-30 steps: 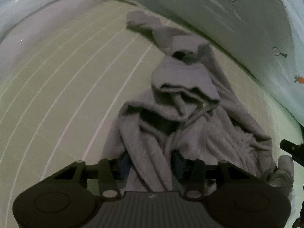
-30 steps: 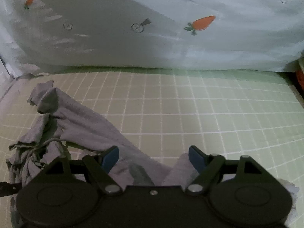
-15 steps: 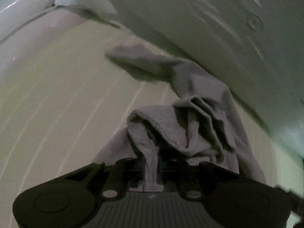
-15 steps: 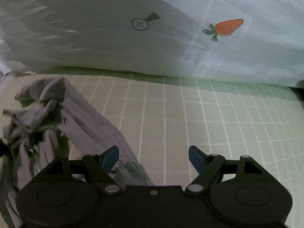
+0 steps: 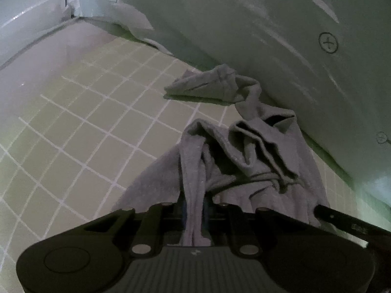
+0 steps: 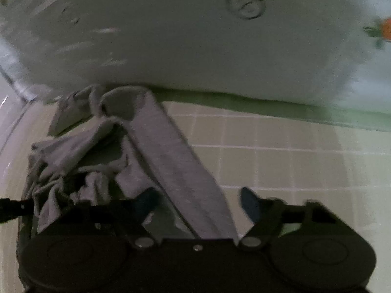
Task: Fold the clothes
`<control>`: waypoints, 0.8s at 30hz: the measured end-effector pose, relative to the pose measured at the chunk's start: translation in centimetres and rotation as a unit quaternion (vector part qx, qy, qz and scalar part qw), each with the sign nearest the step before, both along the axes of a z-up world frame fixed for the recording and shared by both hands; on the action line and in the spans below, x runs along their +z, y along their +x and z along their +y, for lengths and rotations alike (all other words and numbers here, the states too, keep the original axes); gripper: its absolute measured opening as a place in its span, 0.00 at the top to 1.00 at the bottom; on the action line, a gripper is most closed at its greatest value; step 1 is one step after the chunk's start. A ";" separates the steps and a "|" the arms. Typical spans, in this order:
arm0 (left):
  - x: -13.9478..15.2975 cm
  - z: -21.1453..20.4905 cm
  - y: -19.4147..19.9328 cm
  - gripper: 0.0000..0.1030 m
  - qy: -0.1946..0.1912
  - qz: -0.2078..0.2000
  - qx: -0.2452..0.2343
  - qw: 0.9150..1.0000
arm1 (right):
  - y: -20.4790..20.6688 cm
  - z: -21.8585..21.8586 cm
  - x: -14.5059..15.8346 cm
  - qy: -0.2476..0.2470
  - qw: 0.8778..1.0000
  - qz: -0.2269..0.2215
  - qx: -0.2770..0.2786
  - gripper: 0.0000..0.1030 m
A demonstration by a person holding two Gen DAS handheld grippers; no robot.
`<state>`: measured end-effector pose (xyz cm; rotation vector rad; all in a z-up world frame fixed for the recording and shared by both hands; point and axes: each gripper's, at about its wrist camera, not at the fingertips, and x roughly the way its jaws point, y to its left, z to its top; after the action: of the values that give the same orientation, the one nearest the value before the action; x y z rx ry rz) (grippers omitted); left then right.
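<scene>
On the gridded mat [image 5: 80,131], we are pinching the soft, limp grey garment [image 5: 244,146] in the left hand-held gripper [image 5: 195,210] while the right hand-held gripper [image 6: 198,202] is closing around its flat band.

A dim indoor spot that reads as a home bedroom — the work surface is a pale green sheet [image 5: 80,131] printed with a white grid, spread flat like bedding. Along its far edge lies a large, soft white bolster or pillow [image 6: 195,48], its cover printed with small orange carrots [image 6: 386,28] and round line-drawn motifs [image 5: 328,42]. A crumpled grey garment [image 5: 256,151] lies on the sheet — laundry, which suits a household setting. At the far left a pale, smooth wall [image 5: 27,24] meets the surface.
</scene>
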<state>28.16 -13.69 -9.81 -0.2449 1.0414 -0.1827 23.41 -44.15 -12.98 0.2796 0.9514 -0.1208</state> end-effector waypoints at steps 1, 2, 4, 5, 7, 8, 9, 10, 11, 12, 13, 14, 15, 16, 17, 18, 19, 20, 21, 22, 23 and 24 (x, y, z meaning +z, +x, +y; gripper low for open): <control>0.2 0.0 -0.3 0.88 0.001 -0.002 0.000 1.000 | -0.1 0.1 0.1 -0.008 1.000 -0.005 0.010 0.63; 0.4 -0.1 -0.5 0.89 0.005 -0.006 0.000 1.000 | -0.2 0.1 0.2 -0.014 1.000 -0.007 0.019 0.82; 0.9 -0.3 -1.1 0.89 0.018 -0.015 -0.004 1.000 | -0.9 -0.3 0.4 -0.023 1.000 -0.005 0.021 0.92; 1.1 -0.4 -1.4 0.89 0.025 -0.019 -0.007 0.999 | -1.4 -0.7 0.5 -0.033 0.999 -0.006 0.016 0.92; 1.8 -0.5 -2.2 0.89 0.040 -0.029 -0.011 0.999 | -4.3 -2.9 1.0 -0.047 0.998 -0.004 -0.034 0.93; 2.0 -0.5 -2.4 0.89 0.047 -0.034 -0.012 0.998 | -5.8 -4.1 1.3 -0.054 0.997 -0.003 -0.061 0.93; 2.2 -0.4 -2.6 0.90 0.049 -0.035 -0.011 0.998 | -7.3 -5.2 1.5 -0.061 0.994 -0.003 -0.087 0.93; 2.4 -0.3 -2.8 0.90 0.052 -0.037 -0.010 0.998 | -8.8 -6.3 1.8 -0.068 0.991 -0.002 -0.113 0.93; 2.5 -0.3 -3.0 0.89 0.054 -0.038 -0.009 0.998 | -10.3 -7.5 2.0 -0.074 0.988 -0.001 -0.139 0.93; 2.6 -0.3 -3.3 0.90 0.055 -0.038 -0.008 0.998 | -12.5 -8.5 2.2 -0.090 0.981 0.008 -0.172 0.97; 2.7 -0.4 -3.6 0.90 0.056 -0.038 -0.009 0.998 | -14.6 -9.5 2.5 -0.106 0.973 0.017 -0.205 0.97; 2.8 -0.5 -3.9 0.89 0.053 -0.038 -0.011 0.998 | -16.6 -10.2 2.6 -0.127 0.966 0.028 -0.225 0.96; 2.9 -0.7 -4.2 0.89 0.051 -0.037 -0.013 0.998 | -18.5 -10.8 2.7 -0.122 0.963 0.035 -0.237 0.96; 3.0 -0.9 -4.6 0.89 0.048 -0.036 -0.016 0.998 | -20.5 -11.4 2.8 -0.114 0.961 0.043 -0.249 0.96; 3.1 -1.1 -5.0 0.89 0.044 -0.036 -0.020 0.998 | -21.9 -11.3 2.7 -0.105 0.960 0.052 -0.252 0.96; 3.2 -1.3 -5.5 0.89 0.045 -0.036 -0.023 0.998 | -23.3 -11.2 2.6 -0.096 0.960 0.061 -0.255 0.96; 3.3 -1.5 -5.9 0.89 0.046 -0.036 -0.026 0.998 | -23.9 -10.6 2.5 -0.097 0.963 0.067 -0.243 0.96; 3.3 -1.6 -6.1 0.88 0.047 -0.035 -0.029 0.998 | -24.5 -10.0 2.4 -0.099 0.965 0.073 -0.231 0.94; 3.2 -1.6 -6.2 0.85 0.047 -0.033 -0.030 0.998 | -24.7 -9.2 2.4 -0.101 0.968 0.068 -0.218 0.93; 3.2 -1.6 -6.2 0.85 0.046 -0.031 -0.030 0.998 | -24.7 -8.7 2.6 -0.101 0.970 0.058 -0.215 0.86; 3.3 -1.5 -6.1 0.83 0.045 -0.031 -0.028 0.998 | -24.7 -8.3 2.8 -0.100 0.971 0.048 -0.213 0.75; 3.4 -1.4 -6.0 0.78 0.044 -0.031 -0.026 0.998 | -24.7 -7.9 3.0 -0.099 0.972 0.038 -0.211 0.69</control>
<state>22.17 -15.11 -6.45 -0.1309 0.9925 -0.1894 -1.31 -52.07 -9.96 0.2909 0.9376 -0.6178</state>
